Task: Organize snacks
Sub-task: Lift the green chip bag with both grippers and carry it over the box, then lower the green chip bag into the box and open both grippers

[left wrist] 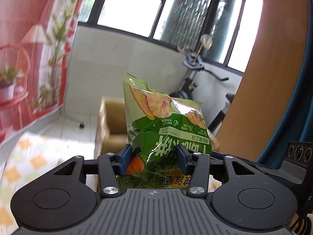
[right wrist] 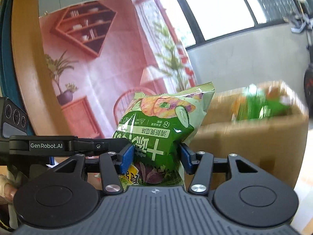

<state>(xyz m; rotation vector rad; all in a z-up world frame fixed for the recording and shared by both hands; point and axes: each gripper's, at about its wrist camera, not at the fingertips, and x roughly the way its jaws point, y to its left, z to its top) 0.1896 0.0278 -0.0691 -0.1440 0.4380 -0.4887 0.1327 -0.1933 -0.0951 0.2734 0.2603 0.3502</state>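
L gripper (left wrist: pixel 154 161) grips a green bag (left wrist: pixel 166 129) at frame centre; R gripper (right wrist: pixel 156 160) also clamps a bag (right wrist: pixel 162 129). Box (right wrist: pixel 254 137) sits right. Risk: thin foil slips from pads w/ fast swing, bag falls outside box.

Each green snack bag (left wrist: pixel 166 125) (right wrist: pixel 162 125) bears pink-yellow chip pictures and white lettering. Blue pads (left wrist: pixel 125 158) sit on black grippers (left wrist: pixel 154 160) (right wrist: pixel 156 157). The box (right wrist: pixel 244 137) is brown, the cloth (left wrist: pixel 29 156) checked orange and white, the backdrop (right wrist: pixel 97 68) pink.
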